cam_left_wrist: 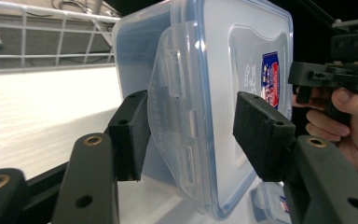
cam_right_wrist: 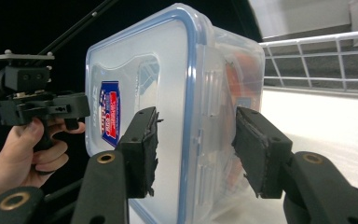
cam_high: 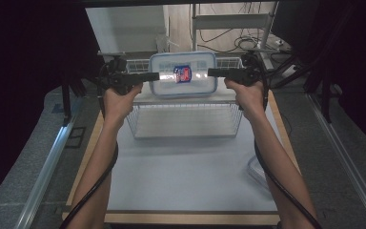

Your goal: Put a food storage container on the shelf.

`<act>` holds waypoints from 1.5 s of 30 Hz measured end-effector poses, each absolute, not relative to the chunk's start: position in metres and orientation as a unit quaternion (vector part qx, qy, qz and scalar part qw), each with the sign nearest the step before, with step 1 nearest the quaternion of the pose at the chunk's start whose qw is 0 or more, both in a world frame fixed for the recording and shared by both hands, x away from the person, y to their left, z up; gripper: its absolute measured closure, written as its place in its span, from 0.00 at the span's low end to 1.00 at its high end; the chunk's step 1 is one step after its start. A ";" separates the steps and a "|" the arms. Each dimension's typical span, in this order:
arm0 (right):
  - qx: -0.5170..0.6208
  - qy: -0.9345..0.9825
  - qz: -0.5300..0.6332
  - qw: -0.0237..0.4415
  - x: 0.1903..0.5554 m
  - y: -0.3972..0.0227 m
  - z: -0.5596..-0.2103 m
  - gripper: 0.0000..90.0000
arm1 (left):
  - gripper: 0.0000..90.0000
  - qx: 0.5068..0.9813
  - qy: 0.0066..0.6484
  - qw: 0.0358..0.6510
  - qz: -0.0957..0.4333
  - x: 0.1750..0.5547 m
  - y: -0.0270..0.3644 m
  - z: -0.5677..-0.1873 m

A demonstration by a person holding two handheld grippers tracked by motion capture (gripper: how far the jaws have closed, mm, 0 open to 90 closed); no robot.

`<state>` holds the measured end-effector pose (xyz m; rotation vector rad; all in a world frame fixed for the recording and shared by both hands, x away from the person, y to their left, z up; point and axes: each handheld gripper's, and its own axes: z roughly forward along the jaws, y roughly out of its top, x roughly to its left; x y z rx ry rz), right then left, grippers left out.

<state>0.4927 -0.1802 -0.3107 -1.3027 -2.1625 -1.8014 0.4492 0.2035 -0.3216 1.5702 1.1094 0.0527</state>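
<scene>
A clear plastic container (cam_high: 183,88) with a blue-rimmed lid and a red and blue label hangs tilted above the wire basket, its lid turned toward the high camera. My left gripper (cam_high: 156,76) is shut on its left end, with the jaws either side of the side latch flap (cam_left_wrist: 177,121). My right gripper (cam_high: 210,72) is shut on the opposite end, one pad on the lid and one on the base (cam_right_wrist: 256,149). Something orange (cam_right_wrist: 242,79) shows dimly through the container wall. Each gripper view also shows the other hand and its gripper beyond the container (cam_left_wrist: 214,56).
A white wire basket (cam_high: 186,119) stands on the white table mat (cam_high: 181,176), right below the container. A second clear container or lid (cam_high: 258,171) lies at the mat's right edge. Dark curtains hang on both sides, and a metal rack with cables stands behind.
</scene>
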 end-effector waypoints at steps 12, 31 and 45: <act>-0.419 -0.716 -0.557 -0.045 0.496 -0.173 -0.310 0.49 | 0.47 0.668 0.483 0.563 0.057 0.452 0.197 -0.322; -0.345 -0.754 -0.543 -0.132 0.449 -0.186 -0.304 0.65 | 0.59 0.711 0.396 0.561 0.150 0.393 0.198 -0.331; -0.312 -0.785 -0.514 -0.149 0.412 -0.187 -0.333 0.46 | 0.34 0.751 0.353 0.517 0.209 0.348 0.183 -0.360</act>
